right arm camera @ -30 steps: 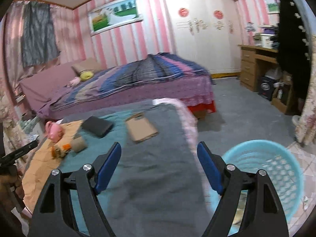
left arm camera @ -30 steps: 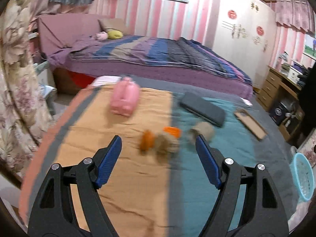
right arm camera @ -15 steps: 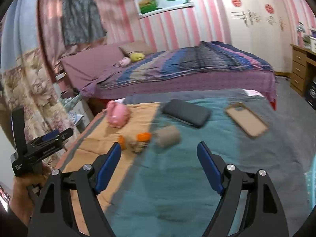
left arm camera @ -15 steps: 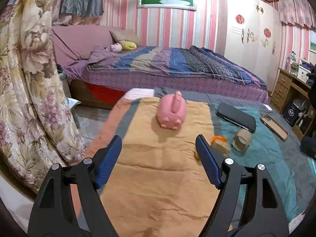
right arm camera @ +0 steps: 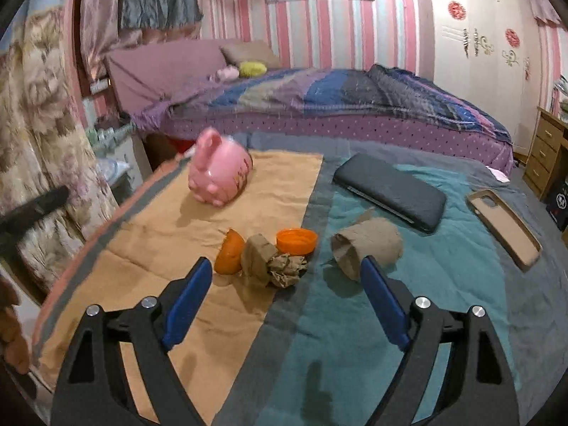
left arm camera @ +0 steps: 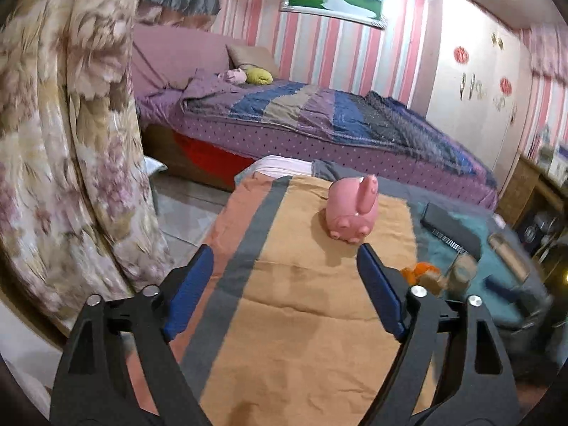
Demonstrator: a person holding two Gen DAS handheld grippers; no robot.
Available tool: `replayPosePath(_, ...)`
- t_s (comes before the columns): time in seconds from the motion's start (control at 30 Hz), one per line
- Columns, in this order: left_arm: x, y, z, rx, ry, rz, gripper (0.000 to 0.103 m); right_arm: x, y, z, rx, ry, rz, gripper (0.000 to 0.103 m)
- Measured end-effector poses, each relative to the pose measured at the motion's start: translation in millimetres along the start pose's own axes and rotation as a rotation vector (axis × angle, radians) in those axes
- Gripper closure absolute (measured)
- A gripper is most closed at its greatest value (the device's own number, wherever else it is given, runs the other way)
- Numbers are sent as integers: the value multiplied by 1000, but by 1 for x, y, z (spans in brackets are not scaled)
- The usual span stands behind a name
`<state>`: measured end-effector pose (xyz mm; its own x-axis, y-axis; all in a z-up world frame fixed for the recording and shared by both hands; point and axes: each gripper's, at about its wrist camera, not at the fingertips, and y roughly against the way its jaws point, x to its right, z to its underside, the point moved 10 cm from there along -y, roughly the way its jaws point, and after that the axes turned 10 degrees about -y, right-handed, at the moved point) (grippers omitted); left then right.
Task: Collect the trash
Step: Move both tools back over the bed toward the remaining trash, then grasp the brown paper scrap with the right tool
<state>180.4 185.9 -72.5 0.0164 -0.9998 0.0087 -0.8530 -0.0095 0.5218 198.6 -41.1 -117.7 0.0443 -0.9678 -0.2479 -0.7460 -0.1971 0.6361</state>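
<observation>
The trash lies mid-cloth in the right wrist view: an orange peel [right arm camera: 229, 252], crumpled brown paper [right arm camera: 273, 264], an orange lid [right arm camera: 296, 240] and a brown cardboard roll [right arm camera: 367, 246]. My right gripper [right arm camera: 285, 300] is open and empty, just short of the paper. My left gripper [left arm camera: 282, 289] is open and empty over the orange part of the cloth. In the left wrist view the trash shows blurred at the right: the orange peel [left arm camera: 419, 271] and the roll [left arm camera: 461, 273].
A pink piggy bank [right arm camera: 220, 174] lies on the orange cloth [right arm camera: 170, 234]. A black case [right arm camera: 390, 186] and a tan phone case [right arm camera: 506, 227] lie on the teal cloth [right arm camera: 443, 277]. A floral curtain [left arm camera: 64, 149] hangs left. A bed [left arm camera: 319, 120] stands behind.
My right gripper has swung left from the blue basket and closed in on the trash pile. My left gripper has swung left, away from the trash, toward the curtain.
</observation>
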Motion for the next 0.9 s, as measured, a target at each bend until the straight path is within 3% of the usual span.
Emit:
replayPosePath(0.13, 1, 3, -8, 21, 26, 14, 13, 3, -20, -1, -27, -9, 4, 22)
replayPosePath(0.27, 4, -3, -8, 13, 47, 40, 13, 0, -40, 6, -70, 16, -9, 31)
replayPosePath(0.3, 5, -3, -8, 11, 49, 45, 13, 1, -44, 7, -78, 17, -11, 36)
replayPosePath(0.37, 10, -4, -8, 10, 51, 56, 12, 1, -50, 7, -100, 12, -21, 55)
replayPosePath(0.43, 16, -5, -8, 8, 42, 61, 12, 1, -49, 6, -91, 10, -33, 61)
replayPosePath(0.63, 41, -19, 2, -36, -50, 30, 12, 11, -16, -5, -32, -14, -81, 64)
replayPosePath(0.73, 60, -27, 9, -65, -75, 63, 12, 27, 15, -19, 25, -24, -85, 64)
replayPosePath(0.9, 93, -40, 15, -98, -168, 43, 12, 63, 51, -28, 89, -7, -44, 64)
